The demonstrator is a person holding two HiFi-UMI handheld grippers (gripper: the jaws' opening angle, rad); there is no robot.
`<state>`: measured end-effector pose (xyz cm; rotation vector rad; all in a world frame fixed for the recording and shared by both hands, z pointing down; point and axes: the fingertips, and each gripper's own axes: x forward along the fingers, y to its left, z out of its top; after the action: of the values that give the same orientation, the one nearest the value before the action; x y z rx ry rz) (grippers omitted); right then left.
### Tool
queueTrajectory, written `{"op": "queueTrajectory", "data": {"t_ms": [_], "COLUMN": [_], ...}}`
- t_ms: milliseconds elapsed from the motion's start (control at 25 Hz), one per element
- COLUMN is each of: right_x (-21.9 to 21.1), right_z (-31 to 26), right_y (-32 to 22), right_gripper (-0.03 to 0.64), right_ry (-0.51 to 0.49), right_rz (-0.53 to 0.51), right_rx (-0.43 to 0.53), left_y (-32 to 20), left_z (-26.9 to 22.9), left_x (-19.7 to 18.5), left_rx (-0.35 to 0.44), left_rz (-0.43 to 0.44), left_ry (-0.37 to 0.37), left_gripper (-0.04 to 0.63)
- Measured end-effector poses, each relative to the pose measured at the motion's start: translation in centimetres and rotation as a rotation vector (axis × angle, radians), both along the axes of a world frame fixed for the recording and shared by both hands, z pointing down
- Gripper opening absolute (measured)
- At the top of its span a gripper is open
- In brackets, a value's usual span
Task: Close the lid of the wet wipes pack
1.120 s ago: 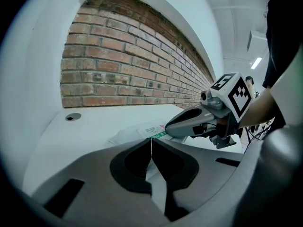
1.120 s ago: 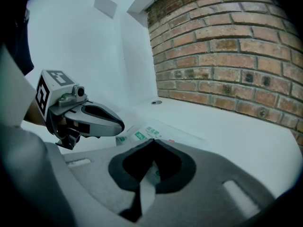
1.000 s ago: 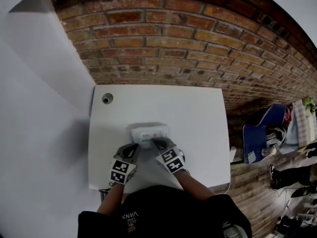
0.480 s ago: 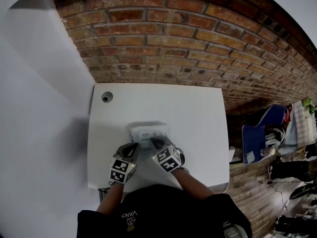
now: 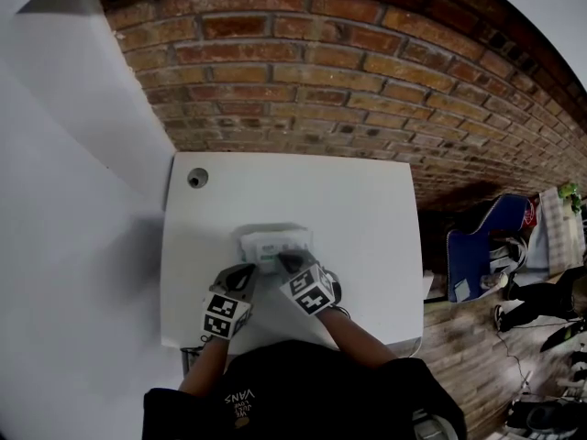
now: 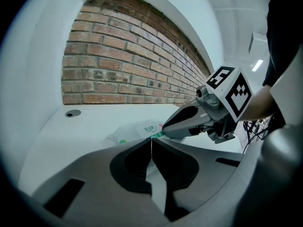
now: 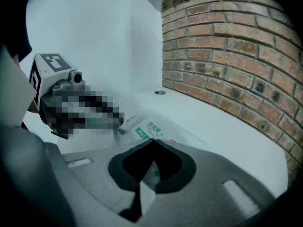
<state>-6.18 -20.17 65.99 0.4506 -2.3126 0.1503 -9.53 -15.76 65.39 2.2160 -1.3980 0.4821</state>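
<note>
Table (image 5: 367, 209): white, set against a brick wall (image 5: 321, 62); a round hole (image 5: 196, 180) is seen at its far left corner.
Pack (image 5: 275, 243): white with green print, laid flat on the near middle of the table; whether its lid is shut cannot be told.
Left gripper (image 5: 245, 277): jaws brought together tip to tip, nothing held between them; tips placed just beside the pack's near left edge.
Right gripper (image 5: 287, 263): jaws likewise closed at the tips, nothing clamped; tips set over the pack's near edge, whose green label is seen just beyond them.
Person: dark sleeves seen at the table's near edge.
</note>
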Motion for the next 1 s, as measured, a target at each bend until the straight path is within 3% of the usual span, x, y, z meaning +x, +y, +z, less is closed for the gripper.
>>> {"op": "queueTrajectory", "data": {"t_ms": [640,1000], "right_x": [0.2,0.5], "right_z": [-0.3,-1.6], "right_y": [0.1,0.2], "right_gripper": [0.000,-0.001], "right_ry": [-0.096,-0.146], "right_rz": [0.051,0.079], "right_rx": [-0.040,-0.012], "left_y": [0.3,1.1], "left_z": [-1.0,-2.2], "left_x": [-0.6,-0.5], "left_rx": [0.027,0.040], "left_rz": [-0.017,-0.016], "left_ry": [-0.004,-0.011], "left_gripper": [0.000,0.000]}}
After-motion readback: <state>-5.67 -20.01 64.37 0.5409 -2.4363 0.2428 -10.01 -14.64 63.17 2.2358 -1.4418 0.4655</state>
